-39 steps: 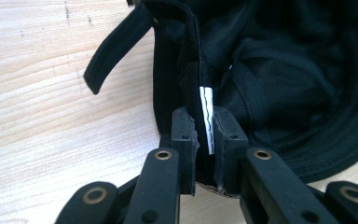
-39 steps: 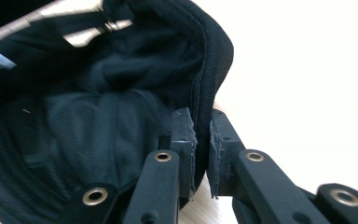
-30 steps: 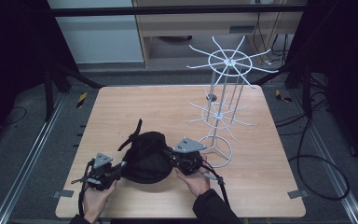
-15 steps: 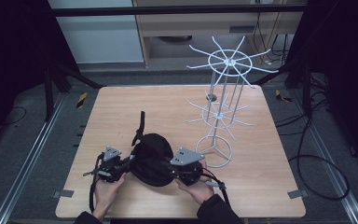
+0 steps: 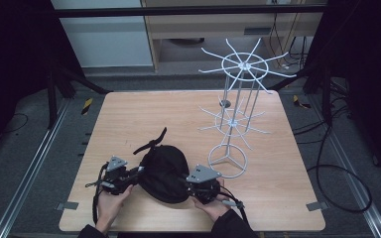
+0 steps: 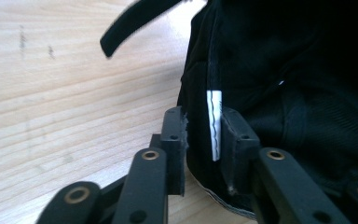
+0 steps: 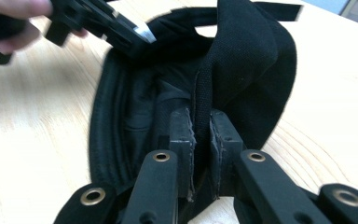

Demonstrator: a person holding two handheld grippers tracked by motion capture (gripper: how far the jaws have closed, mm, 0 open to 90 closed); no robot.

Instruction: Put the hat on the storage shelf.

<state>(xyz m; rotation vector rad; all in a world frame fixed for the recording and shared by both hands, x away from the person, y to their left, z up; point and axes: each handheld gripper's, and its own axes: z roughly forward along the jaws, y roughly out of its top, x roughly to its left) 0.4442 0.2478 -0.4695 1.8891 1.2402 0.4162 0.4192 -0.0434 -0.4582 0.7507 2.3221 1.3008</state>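
Presently on the wooden bench (image 5: 129,114): one black cap (image 5: 163,171), lying near the front edge between two hand-held grippers. One white wire display stand (image 5: 238,114), two tiers of spokes on a ring base, just right of the cap. Left hand-held gripper (image 5: 135,173): one, at the cap's left rim; its jaws have just been opening, and the rim with one white label (image 6: 214,123) sits between them with a gap at one pad. Right hand-held gripper (image 5: 188,184): one, jaws narrow, pinching a fold of the cap's fabric. One strap (image 5: 151,141) trails from the cap's back.
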